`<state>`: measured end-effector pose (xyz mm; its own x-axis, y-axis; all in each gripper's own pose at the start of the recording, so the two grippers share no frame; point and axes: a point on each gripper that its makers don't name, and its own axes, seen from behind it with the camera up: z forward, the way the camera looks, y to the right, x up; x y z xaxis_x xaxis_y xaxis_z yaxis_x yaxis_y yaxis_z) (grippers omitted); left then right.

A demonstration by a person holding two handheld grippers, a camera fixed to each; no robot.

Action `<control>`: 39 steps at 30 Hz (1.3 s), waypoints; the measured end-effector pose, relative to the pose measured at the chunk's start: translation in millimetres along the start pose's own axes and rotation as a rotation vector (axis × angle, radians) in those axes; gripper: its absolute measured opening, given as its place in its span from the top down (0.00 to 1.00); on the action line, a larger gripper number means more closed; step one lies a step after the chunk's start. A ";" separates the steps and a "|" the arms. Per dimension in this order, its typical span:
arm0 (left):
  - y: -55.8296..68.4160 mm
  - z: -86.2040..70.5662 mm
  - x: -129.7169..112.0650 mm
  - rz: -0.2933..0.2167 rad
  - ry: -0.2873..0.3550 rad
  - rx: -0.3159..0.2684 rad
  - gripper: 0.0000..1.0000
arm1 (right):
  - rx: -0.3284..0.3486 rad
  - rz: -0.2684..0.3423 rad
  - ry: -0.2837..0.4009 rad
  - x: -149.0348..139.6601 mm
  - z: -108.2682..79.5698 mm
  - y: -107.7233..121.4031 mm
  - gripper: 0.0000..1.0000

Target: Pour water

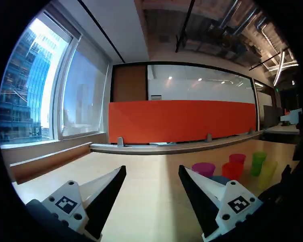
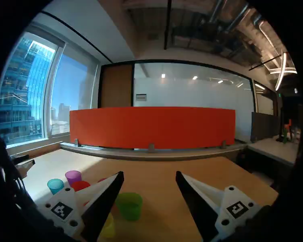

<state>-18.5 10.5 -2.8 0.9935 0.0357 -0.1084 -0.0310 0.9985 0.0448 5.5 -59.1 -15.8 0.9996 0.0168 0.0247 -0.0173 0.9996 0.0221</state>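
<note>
hovering over the worktop (image 1: 151, 201) with the left gripper (image 1: 151, 169) spread wide and pinching nothing; same for the right gripper (image 2: 148, 174), spread and empty. clustered on the wood, a bunch of cups (image 1: 232, 170): off to the right of the left gripper, low and left of the right one, with a green cup (image 2: 129, 205) nearest, just beside its left finger, and a yellow cup (image 2: 107, 228) half hidden next to it. probably thin translucent plastic, so light, easy to tip, likely to squash under a hard squeeze, slick if wet. no telling which holds water. best taken around the mid wall, below the rim, gently, and kept upright until over the target. packed close, so little room to slip a finger between; better approached from the outer side. plenty of bare wood ahead up to the orange divider (image 2: 151, 127); worktop edge on the right, well apart from the cups.
</note>
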 end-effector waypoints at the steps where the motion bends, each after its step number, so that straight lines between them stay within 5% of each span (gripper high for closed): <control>1: -0.4 0.0 -0.7 -0.002 -0.001 0.000 0.03 | 0.000 0.001 -0.001 -0.4 0.1 0.1 0.00; 20: 0.0 4.1 -13.7 -0.014 -0.044 -0.014 0.04 | 0.000 0.015 -0.001 -3.1 -5.2 2.3 0.00; 39: -0.5 3.5 -12.7 -0.011 -0.046 -0.014 0.04 | -0.005 -0.017 0.089 4.5 -9.4 14.8 0.00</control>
<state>-30.8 9.4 2.0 0.9977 0.0235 -0.0632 -0.0216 0.9993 0.0296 9.9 -44.0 -24.7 0.9979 0.0012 -0.0648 -0.0001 0.9999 0.0164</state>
